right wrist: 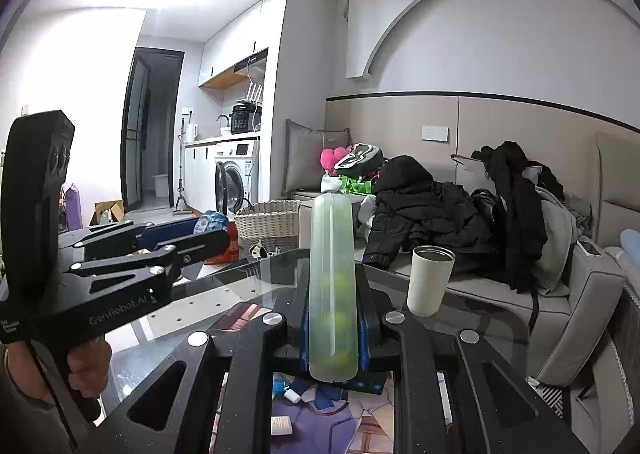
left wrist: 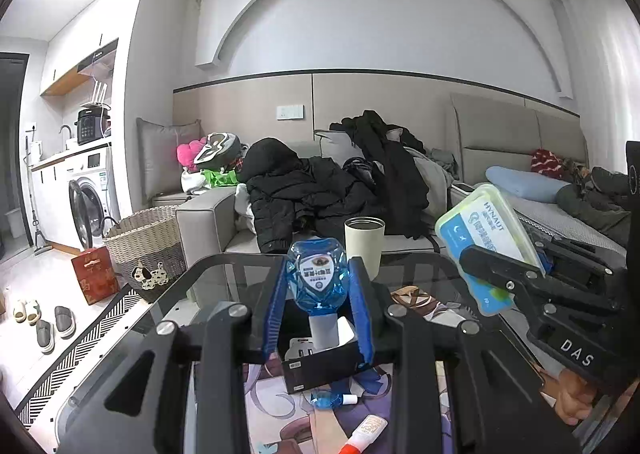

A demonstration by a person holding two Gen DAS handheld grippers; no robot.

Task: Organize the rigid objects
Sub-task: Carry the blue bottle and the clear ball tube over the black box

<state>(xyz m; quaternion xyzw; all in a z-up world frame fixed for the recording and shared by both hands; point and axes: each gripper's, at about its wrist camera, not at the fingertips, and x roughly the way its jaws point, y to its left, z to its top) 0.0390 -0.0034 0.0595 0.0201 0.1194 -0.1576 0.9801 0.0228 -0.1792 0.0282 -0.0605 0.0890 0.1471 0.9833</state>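
My left gripper [left wrist: 320,282] is shut on a blue faceted bottle [left wrist: 317,274] with a white cap, held cap-down above the glass table [left wrist: 224,286]. My right gripper [right wrist: 332,318] is shut on a flat translucent green-and-blue box [right wrist: 331,286], seen edge-on; the same box [left wrist: 486,242] reads "HYNAUT" in the left wrist view, at the right. The left gripper with the blue bottle [right wrist: 208,223] shows at the left of the right wrist view. A black open box [left wrist: 320,368], a small blue bottle [left wrist: 332,400] and a red-and-white tube [left wrist: 366,432] lie on the table below.
A cream cup [left wrist: 364,246] stands on the table's far edge, also in the right wrist view [right wrist: 430,280]. Behind is a grey sofa [left wrist: 208,214] heaped with dark clothes [left wrist: 320,190]. A wicker basket [left wrist: 146,246], red box [left wrist: 95,274] and slippers [left wrist: 46,320] are on the floor at left.
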